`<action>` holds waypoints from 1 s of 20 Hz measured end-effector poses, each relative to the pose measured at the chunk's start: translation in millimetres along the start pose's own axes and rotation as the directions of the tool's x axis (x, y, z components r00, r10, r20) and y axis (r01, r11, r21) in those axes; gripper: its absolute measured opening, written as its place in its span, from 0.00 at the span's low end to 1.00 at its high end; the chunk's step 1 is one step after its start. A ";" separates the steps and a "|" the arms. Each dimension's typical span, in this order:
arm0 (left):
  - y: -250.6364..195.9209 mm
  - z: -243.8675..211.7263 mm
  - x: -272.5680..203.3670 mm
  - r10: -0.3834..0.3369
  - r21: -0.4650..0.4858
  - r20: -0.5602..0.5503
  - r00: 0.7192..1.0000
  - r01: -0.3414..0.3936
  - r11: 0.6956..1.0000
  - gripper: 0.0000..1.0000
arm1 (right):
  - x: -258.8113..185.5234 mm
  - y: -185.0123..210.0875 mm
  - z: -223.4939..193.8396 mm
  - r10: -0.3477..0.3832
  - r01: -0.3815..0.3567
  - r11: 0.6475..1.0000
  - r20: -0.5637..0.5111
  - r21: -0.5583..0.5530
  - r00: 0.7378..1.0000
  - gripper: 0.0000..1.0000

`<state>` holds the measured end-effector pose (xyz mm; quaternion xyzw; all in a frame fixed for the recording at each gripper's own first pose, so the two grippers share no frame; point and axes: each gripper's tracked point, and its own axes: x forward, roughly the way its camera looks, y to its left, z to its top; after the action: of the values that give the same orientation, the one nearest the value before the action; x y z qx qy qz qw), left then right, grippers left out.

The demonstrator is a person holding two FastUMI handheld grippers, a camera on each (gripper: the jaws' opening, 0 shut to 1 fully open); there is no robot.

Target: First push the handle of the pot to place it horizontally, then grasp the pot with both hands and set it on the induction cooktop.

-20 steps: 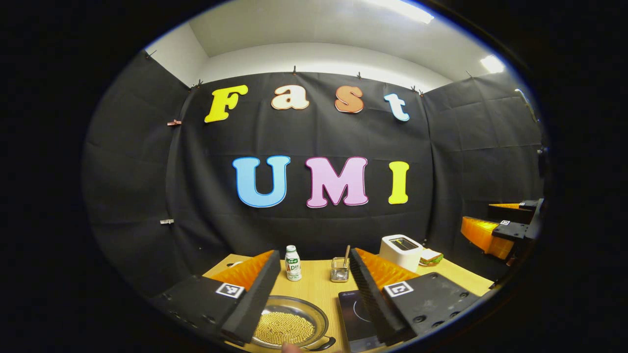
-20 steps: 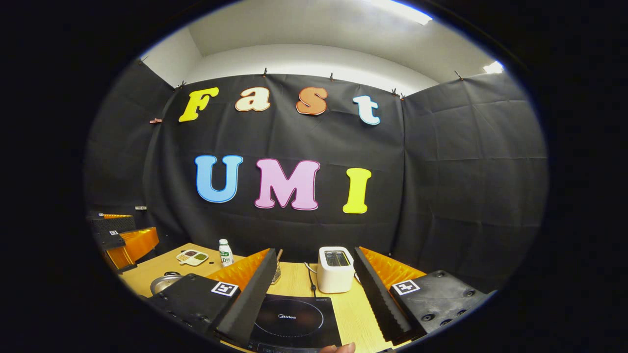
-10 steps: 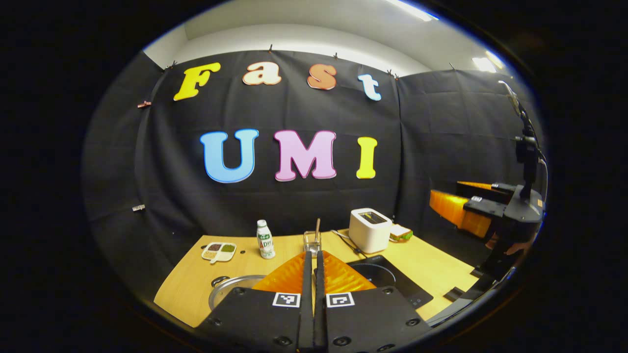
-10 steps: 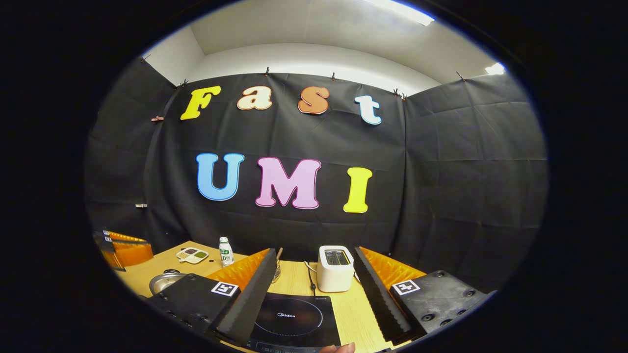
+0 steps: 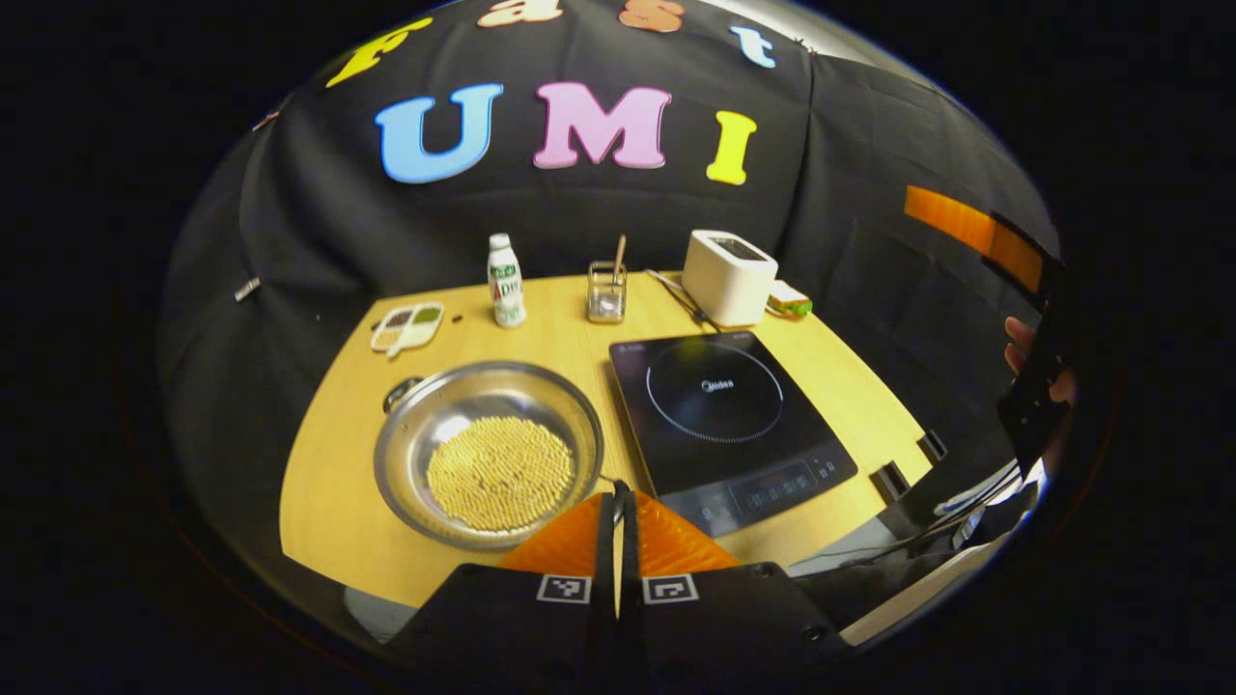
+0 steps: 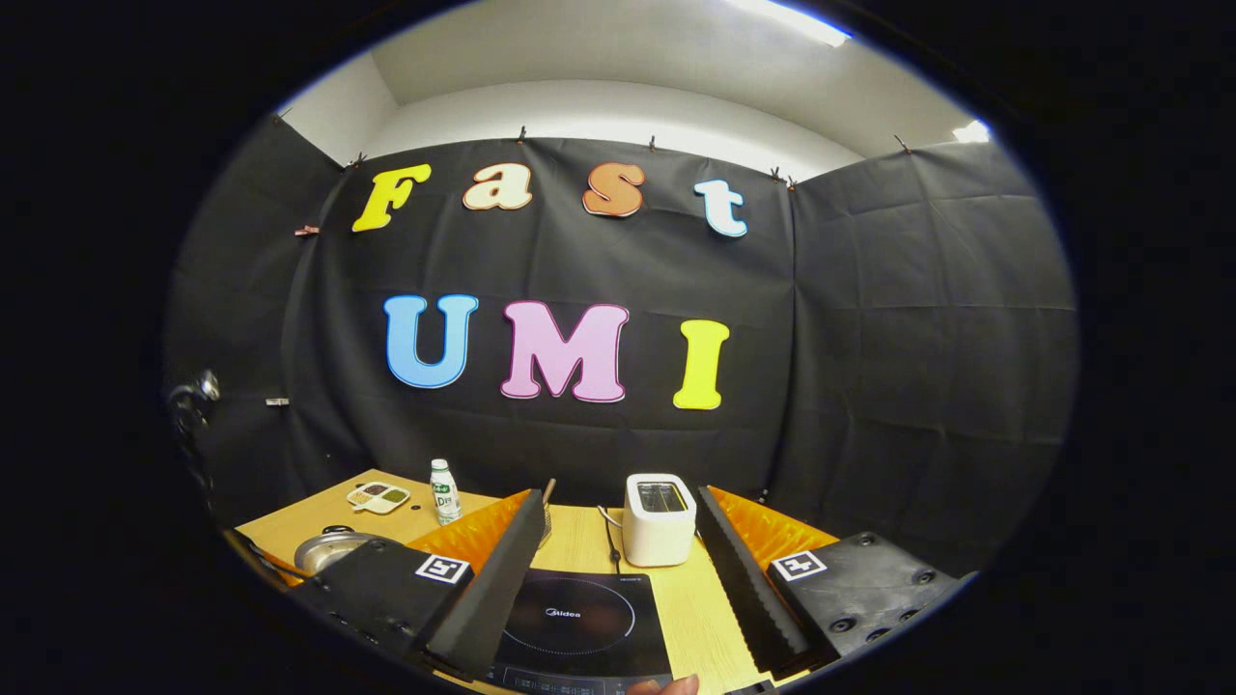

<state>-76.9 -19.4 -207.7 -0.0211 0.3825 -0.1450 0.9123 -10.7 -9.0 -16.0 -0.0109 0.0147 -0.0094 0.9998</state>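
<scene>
Pot at rest on the table, just to the left of the induction cooktop and not on it; the wide metal vessel holds a layer of small yellow grains. One dark handle shows at the far-left rim, and a second, partly hidden, appears at the near-right rim just ahead of the left gripper. Handles thus lie on a diagonal, so the first step, turning them to the horizontal, is judged not yet done. Left gripper jaws are pressed together with nothing between them, the tips poised just beside the near handle; whether they touch it cannot be told. This closed posture suits a push rather than a grasp.

In the right gripper view, the right gripper hangs low over the near edge of the cooktop with jaws spread wide and empty; the pot shows at the left, well apart from it. The cooktop surface is bare in both views.

Other items stand along the far side of the table: a divided dish, a small bottle, a glass holder with a stick in it and a toaster.

Remaining, by this judgement: the handle push, the two-handed grasp of the pot, and its transfer onto the cooktop. Practically the whole task lies ahead.
</scene>
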 end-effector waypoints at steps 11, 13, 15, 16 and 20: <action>28.6 -93.3 46.3 -0.051 -0.096 -0.404 0.913 0.013 0.995 0.05 | -5.4 -12.1 -4.7 -0.022 0.022 1.000 -0.019 0.006 1.000 0.97; 35.8 -96.3 55.6 -0.037 -0.071 -0.429 0.903 0.007 0.997 0.05 | -5.8 -15.0 -5.5 -0.030 0.030 0.999 -0.022 0.011 0.999 0.97; 39.5 -96.2 67.9 -0.017 -0.051 -0.445 0.895 -0.006 0.999 0.05 | -6.5 -19.2 -5.5 -0.041 0.042 0.999 -0.022 0.014 0.999 0.96; 42.4 -95.3 71.6 -0.012 -0.048 -0.451 0.893 -0.011 0.999 0.05 | -6.9 -21.2 -6.0 -0.046 0.047 0.999 -0.022 0.012 0.999 0.96; 48.6 -90.0 87.3 0.011 -0.021 -0.460 0.888 -0.023 1.000 0.05 | -7.1 -28.5 -9.3 -0.062 0.063 0.998 -0.030 0.010 0.998 0.98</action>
<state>-70.1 9.1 -338.9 0.0056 0.5896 -0.1332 0.7966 -18.6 -37.6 -24.4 -0.0059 0.0294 -0.0410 0.9987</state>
